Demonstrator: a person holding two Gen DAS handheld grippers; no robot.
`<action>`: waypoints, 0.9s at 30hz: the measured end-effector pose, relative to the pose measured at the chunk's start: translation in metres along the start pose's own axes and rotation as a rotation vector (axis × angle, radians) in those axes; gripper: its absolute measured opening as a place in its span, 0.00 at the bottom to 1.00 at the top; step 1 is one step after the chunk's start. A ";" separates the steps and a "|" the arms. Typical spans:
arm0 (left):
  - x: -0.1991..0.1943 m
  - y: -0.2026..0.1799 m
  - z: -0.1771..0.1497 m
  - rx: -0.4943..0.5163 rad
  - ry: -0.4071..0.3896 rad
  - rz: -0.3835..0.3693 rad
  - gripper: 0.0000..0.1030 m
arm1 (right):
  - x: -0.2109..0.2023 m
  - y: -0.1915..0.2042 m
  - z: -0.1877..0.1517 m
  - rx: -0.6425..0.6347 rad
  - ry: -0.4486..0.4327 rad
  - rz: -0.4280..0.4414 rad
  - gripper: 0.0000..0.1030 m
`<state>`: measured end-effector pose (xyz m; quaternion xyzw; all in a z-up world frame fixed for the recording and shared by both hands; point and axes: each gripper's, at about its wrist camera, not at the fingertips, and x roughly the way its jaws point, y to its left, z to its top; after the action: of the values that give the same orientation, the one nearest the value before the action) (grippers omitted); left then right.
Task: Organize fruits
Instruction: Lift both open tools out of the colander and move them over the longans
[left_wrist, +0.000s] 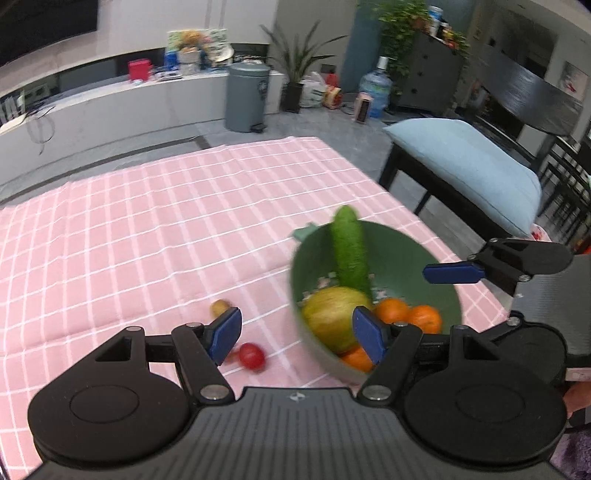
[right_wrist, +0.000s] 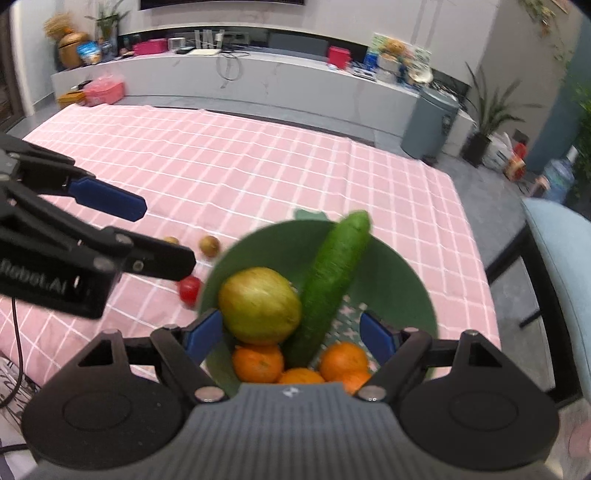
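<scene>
While the left gripper (left_wrist: 297, 334) hangs wide and empty, approach the red tomato (left_wrist: 252, 355) on the tablecloth (left_wrist: 147, 229) left of the green bowl (left_wrist: 402, 251); straddle it squarely, close gently. Right gripper (right_wrist: 291, 332) gapes empty over the bowl.

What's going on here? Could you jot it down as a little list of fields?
Surface: pink checked tablecloth
Container: green bowl
In bowl: cucumber leaning on rim, yellow-green apple, several oranges
Still outside: red fruit, two small brown fruits
Left claw: open, empty
Right claw: open, empty, over bowl
</scene>
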<state>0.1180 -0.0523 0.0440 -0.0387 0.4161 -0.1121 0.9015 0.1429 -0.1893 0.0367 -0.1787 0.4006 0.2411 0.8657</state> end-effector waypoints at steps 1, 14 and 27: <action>0.000 0.005 -0.001 -0.011 0.002 0.007 0.78 | 0.001 0.005 0.001 -0.016 -0.003 0.004 0.76; 0.006 0.050 -0.022 -0.040 0.041 0.070 0.74 | 0.024 0.052 0.023 -0.272 -0.028 0.033 0.65; 0.025 0.070 -0.029 0.000 0.085 0.034 0.62 | 0.048 0.071 0.047 -0.517 0.006 0.120 0.47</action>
<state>0.1239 0.0109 -0.0049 -0.0270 0.4548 -0.0983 0.8847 0.1591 -0.0944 0.0199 -0.3706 0.3382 0.3856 0.7743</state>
